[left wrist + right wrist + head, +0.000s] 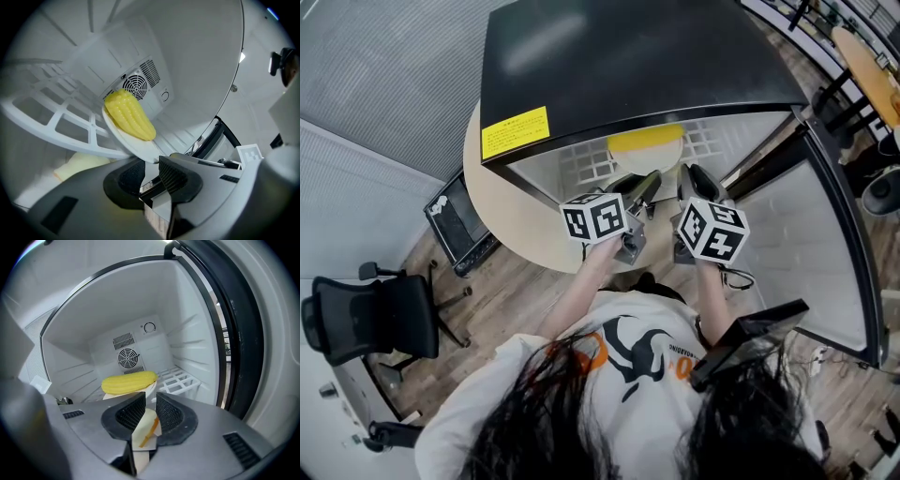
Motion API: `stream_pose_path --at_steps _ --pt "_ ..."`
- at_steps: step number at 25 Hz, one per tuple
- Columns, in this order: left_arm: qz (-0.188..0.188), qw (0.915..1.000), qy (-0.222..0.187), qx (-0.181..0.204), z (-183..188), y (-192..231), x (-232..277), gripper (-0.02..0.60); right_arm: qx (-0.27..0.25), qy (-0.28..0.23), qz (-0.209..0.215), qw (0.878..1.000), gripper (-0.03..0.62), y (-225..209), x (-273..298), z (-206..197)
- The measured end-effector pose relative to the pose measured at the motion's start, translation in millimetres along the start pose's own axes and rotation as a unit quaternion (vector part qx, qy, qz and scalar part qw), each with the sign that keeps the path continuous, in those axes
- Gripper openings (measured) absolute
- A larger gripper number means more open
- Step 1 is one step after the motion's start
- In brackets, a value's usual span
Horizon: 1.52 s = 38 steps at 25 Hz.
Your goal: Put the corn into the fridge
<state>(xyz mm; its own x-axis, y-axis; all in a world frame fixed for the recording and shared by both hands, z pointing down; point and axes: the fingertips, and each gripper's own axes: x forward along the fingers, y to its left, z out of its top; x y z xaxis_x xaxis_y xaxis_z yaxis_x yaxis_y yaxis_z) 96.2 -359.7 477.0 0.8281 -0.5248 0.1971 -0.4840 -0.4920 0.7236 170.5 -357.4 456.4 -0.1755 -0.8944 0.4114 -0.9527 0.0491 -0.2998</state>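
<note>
Corn on plate, already inside fridge, toward fridge's back. Plate rim pinched by right gripper; left gripper slightly agape around same rim. Remaining, probably: setting down, releasing, closing door.

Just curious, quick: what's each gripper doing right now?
Left gripper: open, plate rim at its jaw tips.
Right gripper: closed on the plate.

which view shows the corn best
The left gripper view: the corn is close, kernel rows sharp, lying on the white plate. The right gripper view shows it side-on and smaller; the head view only a yellow patch under the fridge top.
</note>
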Motion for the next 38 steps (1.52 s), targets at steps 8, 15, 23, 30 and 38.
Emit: stream_pose_path --at_steps 8,15,23,30,38 --pt "-0.003 0.9998 -0.003 0.019 0 -4 -1 0.1 0.006 0.006 0.003 1.0 0.078 3 -3 -4" --pt "-0.012 0.9997 -0.001 0.019 -4 -9 -10 0.138 0.011 0.005 0.002 1.0 0.078 7 -7 -8" --pt "-0.02 0.9988 0.005 0.044 -11 -20 -30 0.186 0.02 0.002 0.005 1.0 0.078 21 -18 -15" --pt "-0.032 0.9945 0.019 0.098 -14 -34 -62 0.167 0.031 0.002 -0.005 1.0 0.071 36 -33 -29" --pt "-0.018 0.9871 0.015 0.159 -21 -34 -104 0.063 0.049 -0.011 -0.008 0.999 0.055 64 -57 -45"
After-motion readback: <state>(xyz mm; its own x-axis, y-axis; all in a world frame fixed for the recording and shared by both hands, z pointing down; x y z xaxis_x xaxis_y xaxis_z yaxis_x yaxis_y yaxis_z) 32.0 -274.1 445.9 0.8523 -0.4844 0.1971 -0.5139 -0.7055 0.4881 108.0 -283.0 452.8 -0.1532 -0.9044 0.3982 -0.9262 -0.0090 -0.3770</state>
